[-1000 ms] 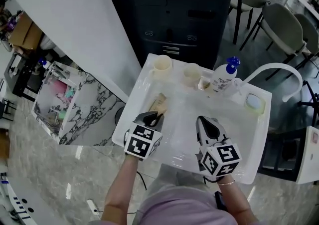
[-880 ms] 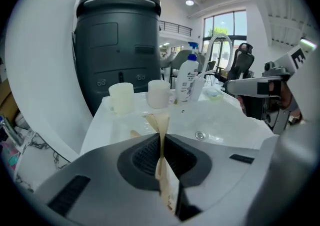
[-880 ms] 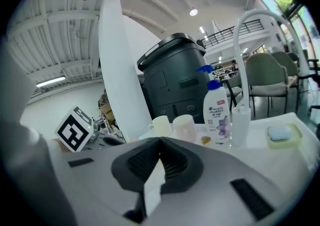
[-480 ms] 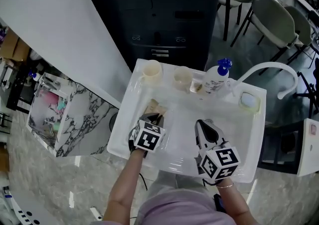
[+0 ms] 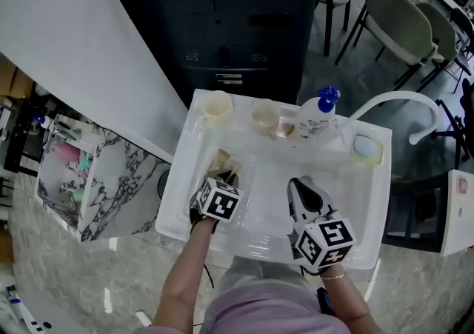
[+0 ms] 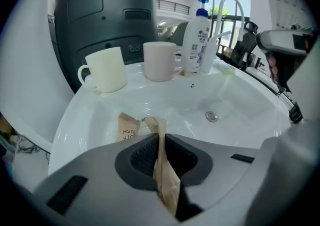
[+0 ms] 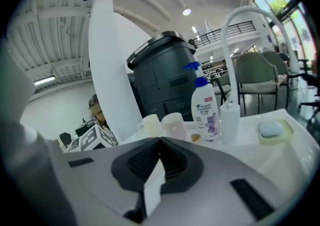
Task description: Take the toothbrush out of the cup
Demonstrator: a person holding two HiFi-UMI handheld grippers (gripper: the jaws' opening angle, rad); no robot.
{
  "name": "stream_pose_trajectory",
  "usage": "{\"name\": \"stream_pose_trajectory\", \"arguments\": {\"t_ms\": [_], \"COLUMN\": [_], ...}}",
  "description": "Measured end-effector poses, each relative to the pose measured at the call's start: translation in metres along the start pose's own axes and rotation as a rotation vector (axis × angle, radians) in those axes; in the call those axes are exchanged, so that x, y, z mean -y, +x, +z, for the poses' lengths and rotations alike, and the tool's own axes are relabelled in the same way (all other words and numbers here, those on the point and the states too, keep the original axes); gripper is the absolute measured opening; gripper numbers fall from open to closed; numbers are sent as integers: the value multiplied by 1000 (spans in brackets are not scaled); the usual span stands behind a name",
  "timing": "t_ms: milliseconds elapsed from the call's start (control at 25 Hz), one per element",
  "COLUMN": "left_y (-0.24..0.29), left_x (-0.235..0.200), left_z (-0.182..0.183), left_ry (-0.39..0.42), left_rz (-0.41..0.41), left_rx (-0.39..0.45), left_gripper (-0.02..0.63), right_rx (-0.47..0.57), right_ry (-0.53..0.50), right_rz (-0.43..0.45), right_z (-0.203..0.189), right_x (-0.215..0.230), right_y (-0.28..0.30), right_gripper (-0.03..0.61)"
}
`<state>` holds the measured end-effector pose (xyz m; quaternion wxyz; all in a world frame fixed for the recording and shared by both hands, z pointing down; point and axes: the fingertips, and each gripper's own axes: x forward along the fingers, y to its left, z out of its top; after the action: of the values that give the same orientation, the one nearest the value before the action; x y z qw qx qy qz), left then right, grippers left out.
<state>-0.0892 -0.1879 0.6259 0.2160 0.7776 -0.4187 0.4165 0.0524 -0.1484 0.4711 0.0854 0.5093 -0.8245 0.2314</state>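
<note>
My left gripper (image 5: 226,175) is low in the white sink (image 5: 348,199), at its left side. Its jaws are opening, but the pads still pinch a brown paper wrapper (image 6: 161,170). The wrapper's free end (image 5: 221,158) lies against the basin wall. My right gripper (image 5: 300,186) hovers over the middle of the basin, shut on a thin white thing (image 7: 150,190) that I cannot identify. A cream mug (image 5: 217,105) and a paler cup (image 5: 264,114) stand on the back rim. A clear tumbler (image 7: 230,120) stands beside the pump bottle; I cannot make out what it holds.
A white pump bottle (image 5: 317,114) with a blue head and a curved white faucet (image 5: 392,99) stand at the back right. A soap dish (image 5: 366,149) sits on the right rim. The drain (image 6: 212,116) is in the basin floor. A dark bin (image 5: 237,21) stands behind the sink.
My left gripper has sunk into the sink's left side, still holding the brown wrapper. The right gripper has stayed where it was.
</note>
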Motion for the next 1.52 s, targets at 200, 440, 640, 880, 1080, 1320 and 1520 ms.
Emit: {"name": "stream_pose_trajectory", "arguments": {"t_ms": [200, 440, 640, 880, 1080, 1320, 1520], "left_y": [2, -19, -52, -98, -137, -173, -196], "left_x": [-1, -11, -18, -22, -24, -23, -22], "left_z": [-1, 13, 33, 48, 51, 45, 43], "left_ry": [-5, -50, -133, -166, -187, -195, -227], "left_rz": [1, 22, 42, 106, 154, 206, 243], "left_rx": [-2, 87, 235, 390, 495, 591, 666], "left_gripper": [79, 128, 130, 77, 59, 31, 11], "right_rx": [5, 24, 44, 68, 85, 100, 109], "right_ry": [-1, -10, -25, -43, -53, -71, -74], "right_rz": [-1, 9, 33, 62, 86, 108, 130], "right_z": [1, 8, 16, 23, 32, 37, 40], "right_x": [-1, -7, -16, -27, -34, -41, -46], "right_y": [-2, -4, -8, -13, -17, -22, -27], "right_gripper": [5, 5, 5, 5, 3, 3, 3]}}
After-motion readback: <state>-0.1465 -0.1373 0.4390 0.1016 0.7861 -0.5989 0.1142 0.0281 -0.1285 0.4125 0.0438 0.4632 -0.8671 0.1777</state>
